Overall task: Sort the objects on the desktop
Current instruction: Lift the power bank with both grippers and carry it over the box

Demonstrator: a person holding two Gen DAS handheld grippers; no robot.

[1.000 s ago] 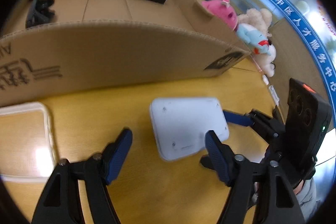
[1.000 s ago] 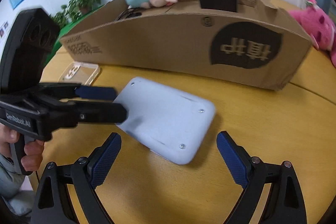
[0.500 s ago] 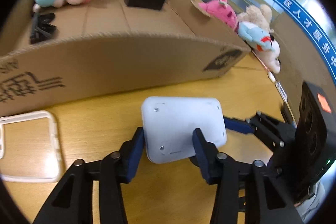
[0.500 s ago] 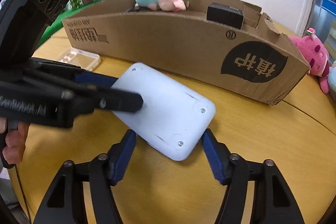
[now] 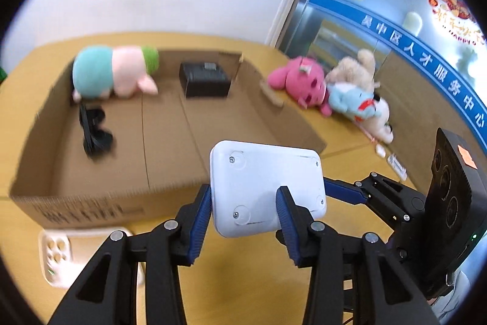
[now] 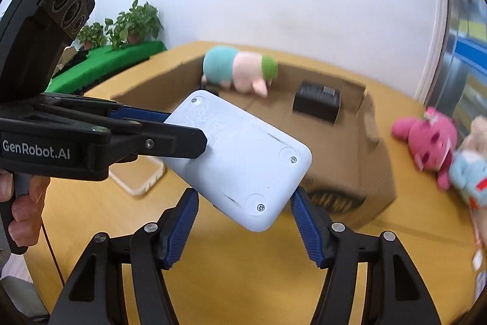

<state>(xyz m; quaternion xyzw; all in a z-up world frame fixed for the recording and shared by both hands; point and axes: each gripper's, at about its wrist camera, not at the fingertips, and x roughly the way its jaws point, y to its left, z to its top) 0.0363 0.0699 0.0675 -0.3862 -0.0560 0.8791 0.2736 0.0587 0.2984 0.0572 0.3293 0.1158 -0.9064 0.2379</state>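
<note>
The white device, a flat rounded-corner slab with its screwed underside showing, hangs in the air above the wooden table, level with the near wall of the cardboard box and just in front of it. Both grippers have hold of it at once. The left gripper has its blue pads pressed on the slab's two long faces at one short end, jaws drawn in to a narrow gap about the thickness of the slab. The right gripper clamps the opposite end across its width, one pad on each long edge, so its jaws stand noticeably wider. Both sets of jaws have just been closing, the slab between them. A hand grips the handle of the left tool in the right wrist view. Inside the box lie a teal and pink plush, a black box and a black clip-like object. A clear phone case lies on the table beside the box, and a heap of plush toys sits beyond its far end.
</note>
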